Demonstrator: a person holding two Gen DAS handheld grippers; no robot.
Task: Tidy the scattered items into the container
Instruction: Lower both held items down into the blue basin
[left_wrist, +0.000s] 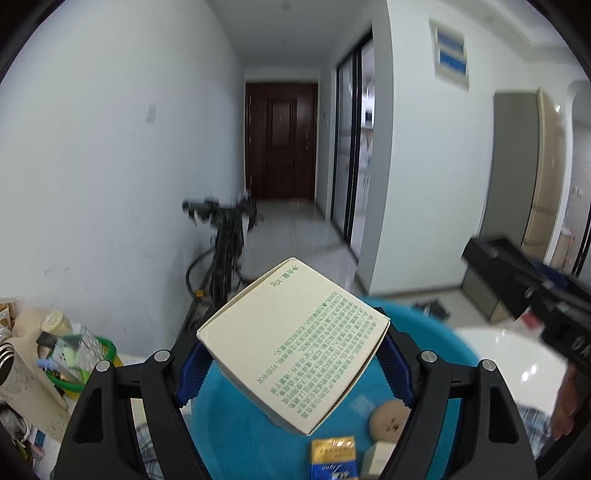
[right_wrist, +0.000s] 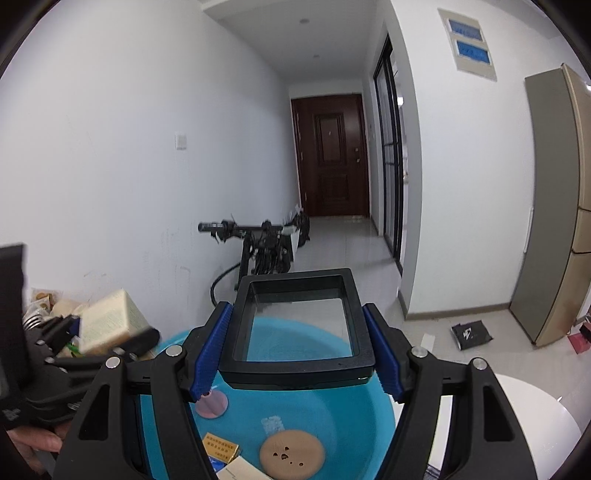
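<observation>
Left view only: green print on the top face of the cream box (left_wrist: 291, 343); a blue-and-gold packet (left_wrist: 333, 459) in the basin (left_wrist: 236, 435); clutter with a green ring (left_wrist: 79, 363) at left; the right gripper (left_wrist: 532, 295) seen as a dark blurred body at right
Right view only: the clear window in the black case (right_wrist: 301, 328); a pink disc (right_wrist: 211, 403), a tan disc (right_wrist: 291, 455) and an orange packet (right_wrist: 220, 446) in the basin (right_wrist: 343, 402); the left gripper (right_wrist: 110, 332) at left, with a hand (right_wrist: 29, 448) under it
Left gripper (left_wrist: 291, 373): tilted downward over the basin; both blue pads clamped on the box, which sits cornerwise between them
Right gripper (right_wrist: 297, 354): tilted downward over the basin; both pads pressed to the case's 2 sides, case lying flat
Task things: box and case both held above the basin, neither resting in it
</observation>
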